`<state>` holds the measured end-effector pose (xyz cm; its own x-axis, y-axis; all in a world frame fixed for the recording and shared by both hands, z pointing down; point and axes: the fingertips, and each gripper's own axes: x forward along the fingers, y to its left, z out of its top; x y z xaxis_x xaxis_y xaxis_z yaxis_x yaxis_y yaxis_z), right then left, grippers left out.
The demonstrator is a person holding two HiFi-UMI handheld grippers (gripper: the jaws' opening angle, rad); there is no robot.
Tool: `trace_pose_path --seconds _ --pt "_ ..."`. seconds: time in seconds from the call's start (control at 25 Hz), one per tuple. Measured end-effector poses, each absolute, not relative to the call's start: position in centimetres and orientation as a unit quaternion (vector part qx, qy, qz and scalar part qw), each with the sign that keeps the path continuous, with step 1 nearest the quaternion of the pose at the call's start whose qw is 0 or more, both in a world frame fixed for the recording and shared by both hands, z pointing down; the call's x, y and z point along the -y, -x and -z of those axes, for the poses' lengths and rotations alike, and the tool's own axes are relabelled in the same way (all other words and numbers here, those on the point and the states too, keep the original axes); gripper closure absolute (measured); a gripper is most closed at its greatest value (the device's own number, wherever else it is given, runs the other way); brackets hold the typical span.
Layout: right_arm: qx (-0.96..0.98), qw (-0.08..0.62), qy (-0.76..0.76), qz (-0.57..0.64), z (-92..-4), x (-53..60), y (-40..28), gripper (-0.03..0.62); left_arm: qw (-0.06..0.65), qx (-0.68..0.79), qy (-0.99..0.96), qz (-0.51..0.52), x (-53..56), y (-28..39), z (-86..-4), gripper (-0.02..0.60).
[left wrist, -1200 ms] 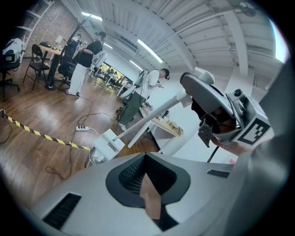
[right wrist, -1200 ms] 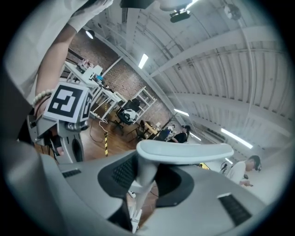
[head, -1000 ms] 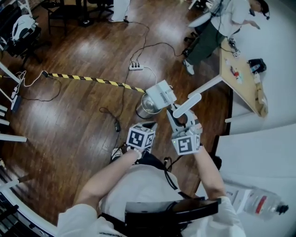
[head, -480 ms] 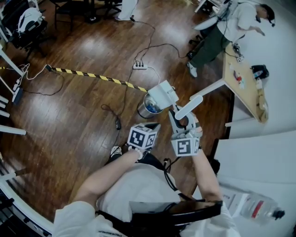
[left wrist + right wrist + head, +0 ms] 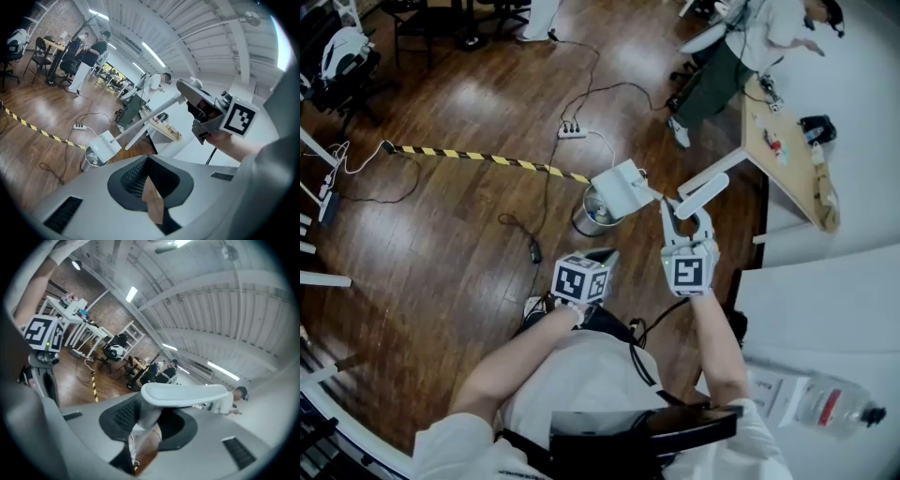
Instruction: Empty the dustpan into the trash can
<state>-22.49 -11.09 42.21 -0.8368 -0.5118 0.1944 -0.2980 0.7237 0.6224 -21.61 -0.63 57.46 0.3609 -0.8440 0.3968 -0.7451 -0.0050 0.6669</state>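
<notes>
A white dustpan (image 5: 622,187) hangs tilted over the open silver trash can (image 5: 592,214) on the wood floor. Its long white handle (image 5: 701,194) runs back to my right gripper (image 5: 682,210), which is shut on the handle near its flat end. In the right gripper view the handle's stem (image 5: 146,420) sits between the jaws under the wide grip end (image 5: 183,394). My left gripper (image 5: 601,255) stays low beside it, shut with nothing in it. The left gripper view shows the pan (image 5: 104,146) above the can (image 5: 90,162).
Yellow-black tape (image 5: 478,157), a power strip (image 5: 572,133) and cables lie on the floor beyond the can. A wooden table (image 5: 787,155) with a seated person (image 5: 736,56) is at the upper right. A white desk with a water bottle (image 5: 825,408) is at my right.
My right gripper has shifted up and to the right and rolled, swinging the handle. The dustpan stays over the trash can, slightly further left. The left gripper has hardly moved.
</notes>
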Motion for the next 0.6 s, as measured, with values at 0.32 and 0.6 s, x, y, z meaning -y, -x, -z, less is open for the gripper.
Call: trace_pose_path --seconds 0.32,0.6 --pt "0.903 0.154 -0.341 0.214 -38.5 21.2 20.3 0.485 0.428 0.554 -0.714 0.026 1.3 22.5 -58.6 0.586" --pt "0.876 0.120 -0.453 0.115 -34.1 34.9 14.1 0.485 0.434 0.548 -0.715 -0.002 4.4 20.3 -59.0 0.586"
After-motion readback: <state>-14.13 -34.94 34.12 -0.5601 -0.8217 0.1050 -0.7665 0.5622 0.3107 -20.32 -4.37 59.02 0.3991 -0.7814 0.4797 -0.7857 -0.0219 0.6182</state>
